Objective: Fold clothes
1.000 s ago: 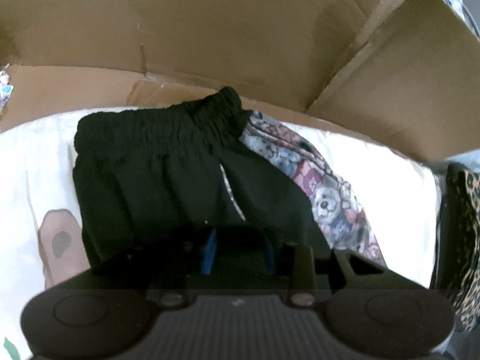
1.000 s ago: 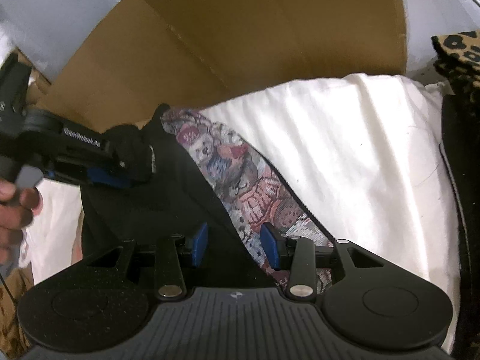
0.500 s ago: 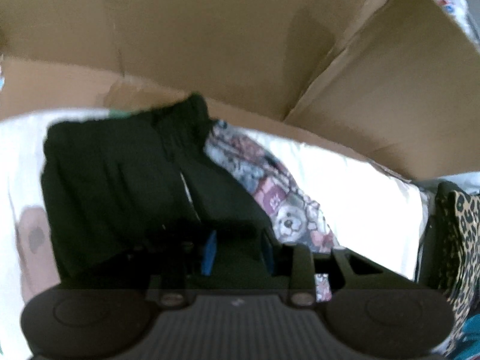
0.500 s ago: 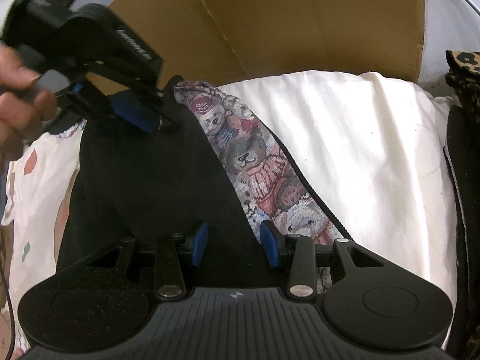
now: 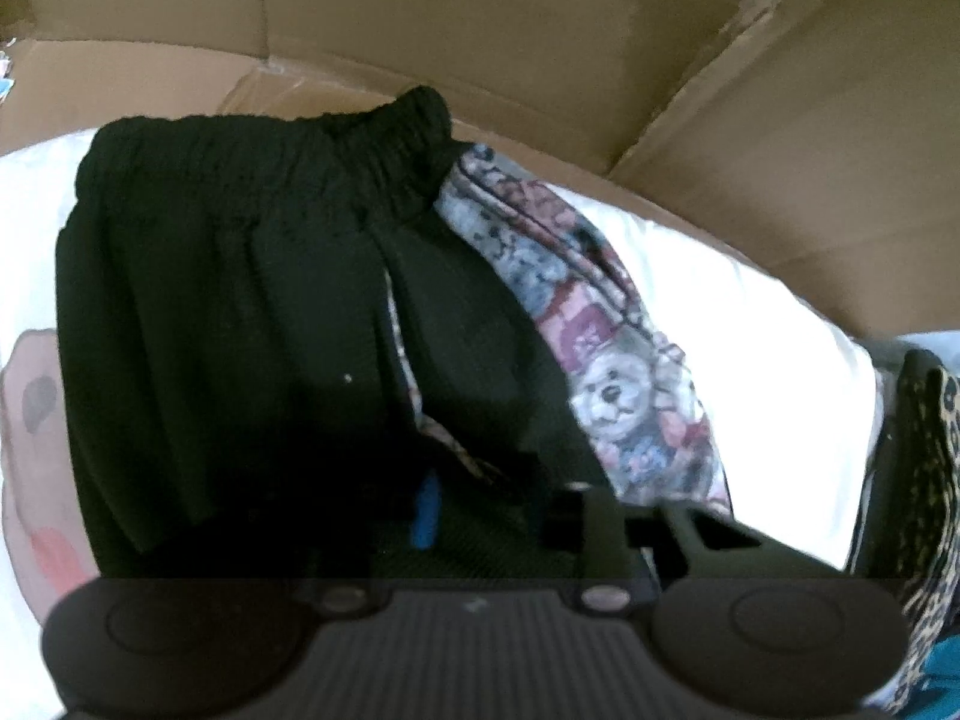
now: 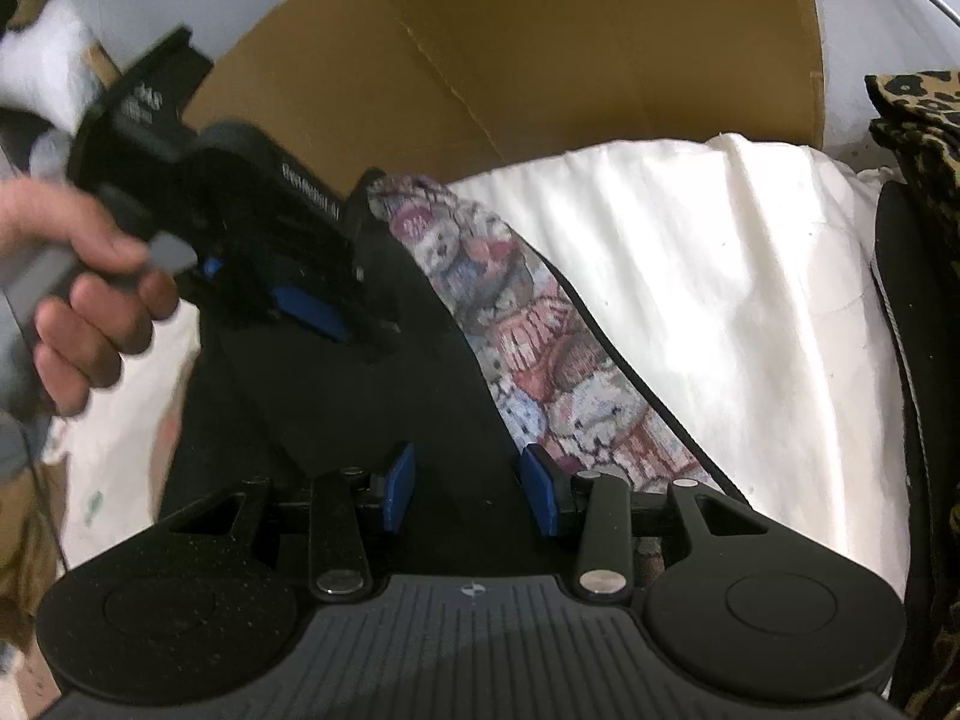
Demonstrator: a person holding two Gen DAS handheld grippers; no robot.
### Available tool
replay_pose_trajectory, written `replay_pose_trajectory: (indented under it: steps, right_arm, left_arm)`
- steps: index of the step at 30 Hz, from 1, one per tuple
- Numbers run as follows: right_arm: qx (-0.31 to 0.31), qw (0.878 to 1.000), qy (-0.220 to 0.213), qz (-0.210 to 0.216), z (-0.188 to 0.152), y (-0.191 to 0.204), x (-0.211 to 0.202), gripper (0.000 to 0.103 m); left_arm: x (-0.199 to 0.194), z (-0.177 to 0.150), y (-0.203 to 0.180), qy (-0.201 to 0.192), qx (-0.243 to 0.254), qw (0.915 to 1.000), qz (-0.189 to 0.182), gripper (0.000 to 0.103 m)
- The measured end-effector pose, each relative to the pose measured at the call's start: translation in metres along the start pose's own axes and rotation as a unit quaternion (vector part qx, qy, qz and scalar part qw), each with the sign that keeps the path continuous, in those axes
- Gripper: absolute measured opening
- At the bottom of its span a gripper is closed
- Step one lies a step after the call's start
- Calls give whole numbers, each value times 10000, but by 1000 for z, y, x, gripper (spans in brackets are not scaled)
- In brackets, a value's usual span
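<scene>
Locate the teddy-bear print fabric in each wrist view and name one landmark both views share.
Left wrist view: the teddy-bear print fabric runs as a diagonal strip right of centre, from the waistband of the black shorts down toward the lower right.
Right wrist view: the same strip runs through the centre, from upper left down to the right gripper.
Shared landmark: the brown cardboard box behind the white cloth.

Home bedroom: white bedding [image 6: 690,276], cardboard box [image 5: 480,18], clothes piles [image 6: 918,114].
</scene>
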State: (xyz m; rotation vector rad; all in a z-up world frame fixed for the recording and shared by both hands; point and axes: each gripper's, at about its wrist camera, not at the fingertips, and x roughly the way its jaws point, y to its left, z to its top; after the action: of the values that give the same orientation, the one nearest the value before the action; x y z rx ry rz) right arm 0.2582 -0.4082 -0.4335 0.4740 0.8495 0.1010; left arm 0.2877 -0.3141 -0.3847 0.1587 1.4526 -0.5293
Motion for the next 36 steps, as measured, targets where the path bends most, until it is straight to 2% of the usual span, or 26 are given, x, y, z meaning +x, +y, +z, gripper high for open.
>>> replay_pose_trajectory:
  steps: [7, 17, 18, 20, 23, 29, 36]
  right_arm:
    - [213, 9997, -49, 59, 13, -11, 7, 46]
    - [28, 9997, 240, 96, 13, -12, 20, 45]
    - [43, 9996, 253, 118, 13, -12, 19, 42]
    - [72, 9996, 230, 173, 14, -13, 15, 19]
    - [-13, 9998, 120, 158, 15, -12, 7, 3]
    - [-44, 9999, -139, -14, 22, -13, -6, 0]
    - [95, 9995, -119, -282, 27, -21, -5, 0]
  left_arm:
    - [-23, -5, -3, -150, 257, 9995, -41, 7]
    - [-50, -6, -3, -494, 522, 9968, -341, 2]
    - [-52, -5, -3, -539, 540, 9964, -372, 2]
    - [-56, -6, -4, -637, 567, 9955, -416, 2]
    - [-52, 7, -15, -758, 564, 9944, -480, 2]
    - [-53, 11, -26, -983, 539, 9921, -572, 2]
    - [-38, 20, -42, -1114, 565, 9905, -569, 2]
